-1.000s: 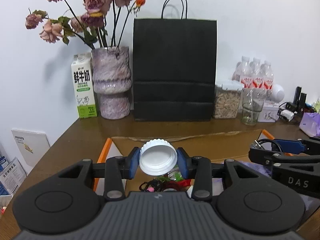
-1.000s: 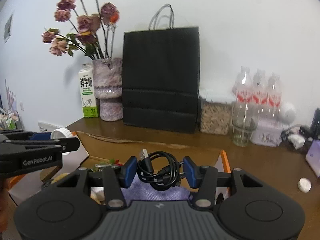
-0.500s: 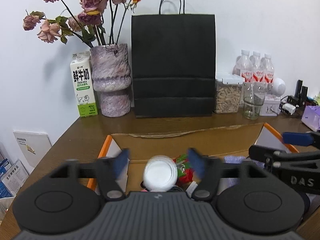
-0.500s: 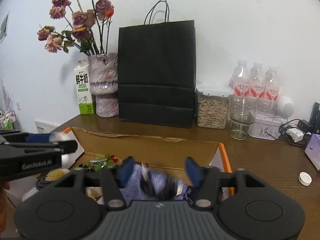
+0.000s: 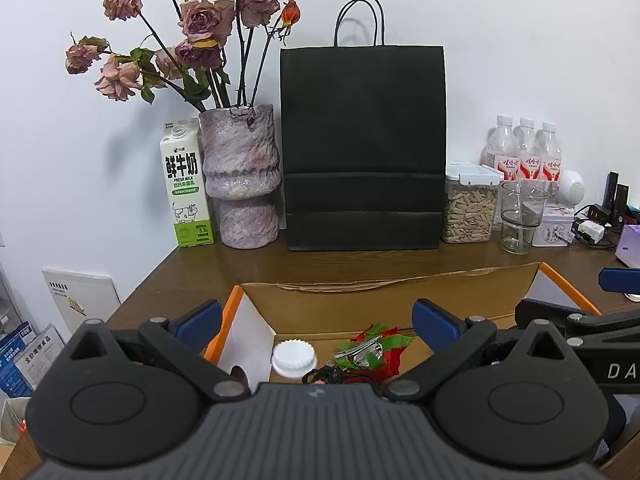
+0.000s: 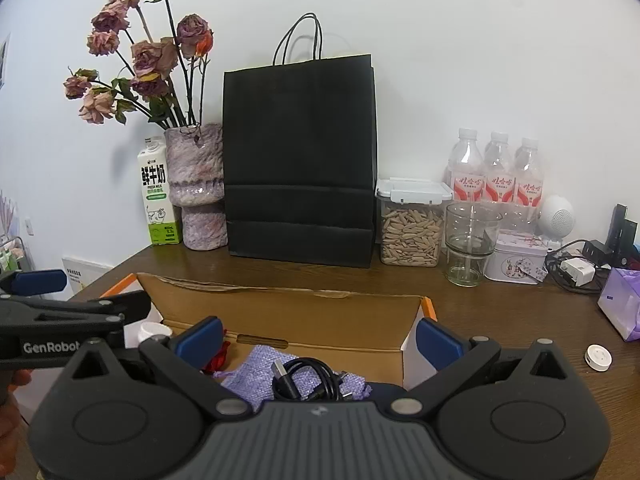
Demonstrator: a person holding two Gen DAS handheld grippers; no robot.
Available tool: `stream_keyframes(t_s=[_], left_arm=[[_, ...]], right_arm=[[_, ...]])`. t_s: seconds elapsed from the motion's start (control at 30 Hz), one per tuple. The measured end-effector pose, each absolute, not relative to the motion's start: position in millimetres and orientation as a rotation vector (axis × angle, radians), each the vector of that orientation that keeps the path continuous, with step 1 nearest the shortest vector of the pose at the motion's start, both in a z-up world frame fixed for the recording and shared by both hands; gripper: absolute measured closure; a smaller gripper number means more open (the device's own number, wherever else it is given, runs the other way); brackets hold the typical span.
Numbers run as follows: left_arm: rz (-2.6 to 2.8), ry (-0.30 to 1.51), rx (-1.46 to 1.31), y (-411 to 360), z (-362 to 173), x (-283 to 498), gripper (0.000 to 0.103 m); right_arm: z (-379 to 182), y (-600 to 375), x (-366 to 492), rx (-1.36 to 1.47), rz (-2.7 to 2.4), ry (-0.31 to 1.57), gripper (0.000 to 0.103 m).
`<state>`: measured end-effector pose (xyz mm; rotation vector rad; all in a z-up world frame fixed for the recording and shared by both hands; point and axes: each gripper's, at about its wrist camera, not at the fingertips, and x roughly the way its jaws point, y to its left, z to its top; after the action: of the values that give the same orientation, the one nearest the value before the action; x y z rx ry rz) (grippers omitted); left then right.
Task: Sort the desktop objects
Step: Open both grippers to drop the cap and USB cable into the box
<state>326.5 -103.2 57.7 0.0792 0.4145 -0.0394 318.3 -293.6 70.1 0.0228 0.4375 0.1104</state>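
Both grippers hover over the open cardboard box (image 6: 288, 316) near the worktop's front edge, each spread wide and holding nothing. The white cap (image 5: 294, 359) lies in the box's left end below the left gripper (image 5: 316, 320); the black cable (image 6: 308, 380) lies coiled on a purple pouch (image 6: 256, 368) below the right gripper (image 6: 318, 336). A small white disc (image 6: 599, 357) sits loose on the worktop, right of the box and apart from it, so the right gripper is nearer, with open wood around it.
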Motion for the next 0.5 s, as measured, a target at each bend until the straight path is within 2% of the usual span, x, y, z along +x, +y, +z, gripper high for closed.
stream_keyframes(t_s=[0.5], left_arm=[[-0.051, 0.416, 0.065, -103.6, 60.3, 323.8, 0.000]], right_arm=[[72.4, -294.2, 316.4, 0.046, 0.109, 0.444, 0.000]])
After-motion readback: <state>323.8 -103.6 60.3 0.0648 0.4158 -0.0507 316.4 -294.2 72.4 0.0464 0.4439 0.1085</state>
